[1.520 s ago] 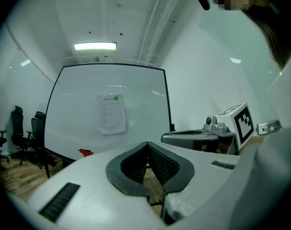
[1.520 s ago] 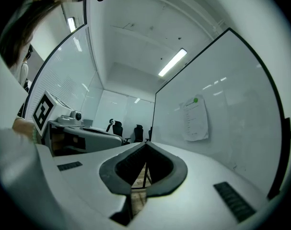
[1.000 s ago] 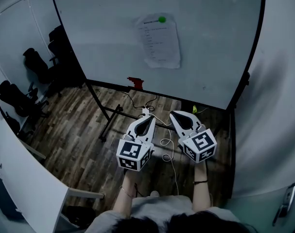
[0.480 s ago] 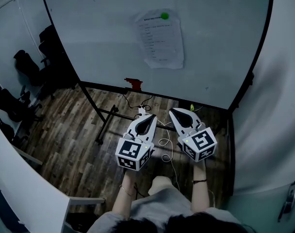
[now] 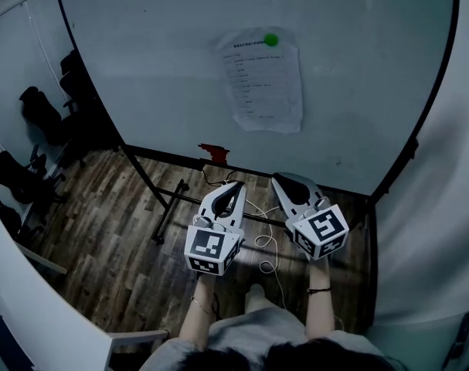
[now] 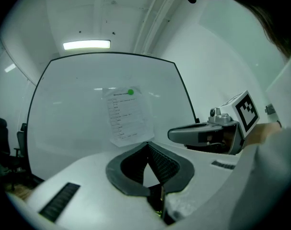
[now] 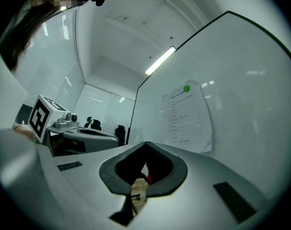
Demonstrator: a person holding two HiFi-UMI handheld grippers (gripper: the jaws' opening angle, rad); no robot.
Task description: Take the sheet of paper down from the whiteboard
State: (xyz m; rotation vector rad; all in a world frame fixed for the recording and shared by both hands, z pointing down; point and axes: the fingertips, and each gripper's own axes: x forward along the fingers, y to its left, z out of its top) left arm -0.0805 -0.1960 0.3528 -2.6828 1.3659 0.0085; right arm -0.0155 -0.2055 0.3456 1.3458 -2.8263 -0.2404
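Observation:
A printed sheet of paper (image 5: 265,79) hangs on the whiteboard (image 5: 157,68), pinned at its top by a round green magnet (image 5: 271,39). The paper (image 6: 127,116) and the magnet (image 6: 130,92) also show in the left gripper view, and the paper (image 7: 187,119) and the magnet (image 7: 186,88) in the right gripper view. My left gripper (image 5: 236,185) and right gripper (image 5: 280,179) are held side by side below the board, pointing at it and well short of the paper. Both are shut with nothing between their jaws.
The whiteboard stands on a black wheeled frame (image 5: 168,207) over a wooden floor. A red eraser (image 5: 214,152) rests on its lower ledge. White cables (image 5: 266,242) lie on the floor. Office chairs (image 5: 29,137) stand at the left, a pale wall (image 5: 427,230) at the right.
Both grippers have moved toward the whiteboard, side by side. The board and paper now appear larger and lower in the head view. The jaws stayed shut.

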